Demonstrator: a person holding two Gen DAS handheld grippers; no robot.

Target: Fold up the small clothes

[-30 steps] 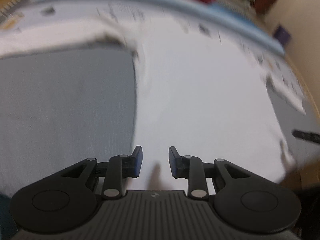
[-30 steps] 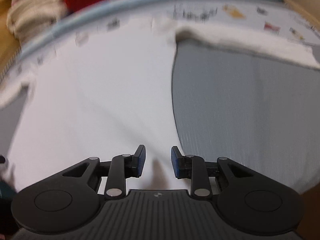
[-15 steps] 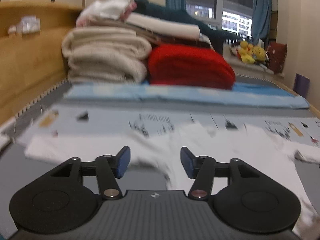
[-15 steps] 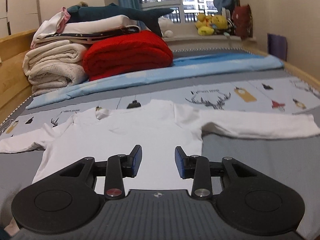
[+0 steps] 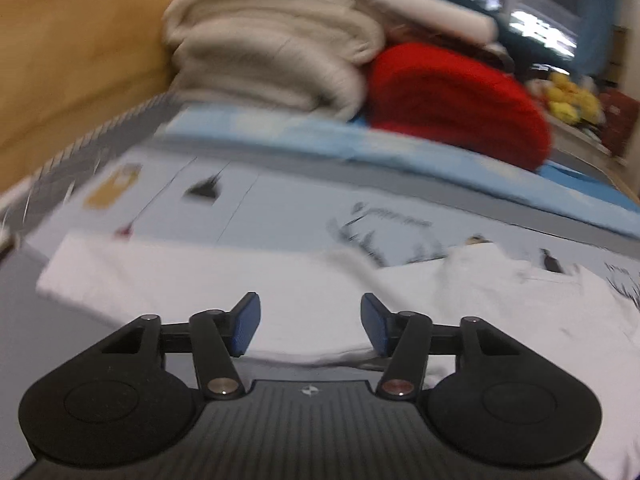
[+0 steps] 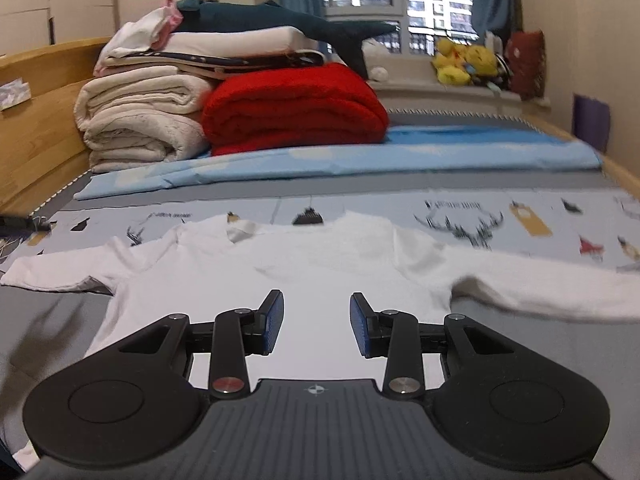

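A small white long-sleeved shirt (image 6: 304,268) lies spread flat on the bed, neck towards the far end, sleeves out to both sides. My right gripper (image 6: 316,322) is open and empty, low over the shirt's body near its hem. My left gripper (image 5: 310,326) is open and empty, over the shirt's left sleeve (image 5: 192,280); this view is blurred. The shirt's body (image 5: 520,300) runs off to the right there.
A grey printed sheet (image 6: 520,216) covers the bed. Behind it lie a folded blue sheet (image 6: 320,160), a red blanket (image 6: 292,108), stacked cream blankets (image 6: 140,120) and a plush shark (image 6: 280,20). A wooden bed frame (image 6: 36,120) runs along the left. Plush toys (image 6: 464,60) sit on the sill.
Both grippers tilted up from looking down at the shirt to a low forward view. The left one swung left towards the sleeve and its jaws opened wider. The right one opened a little.
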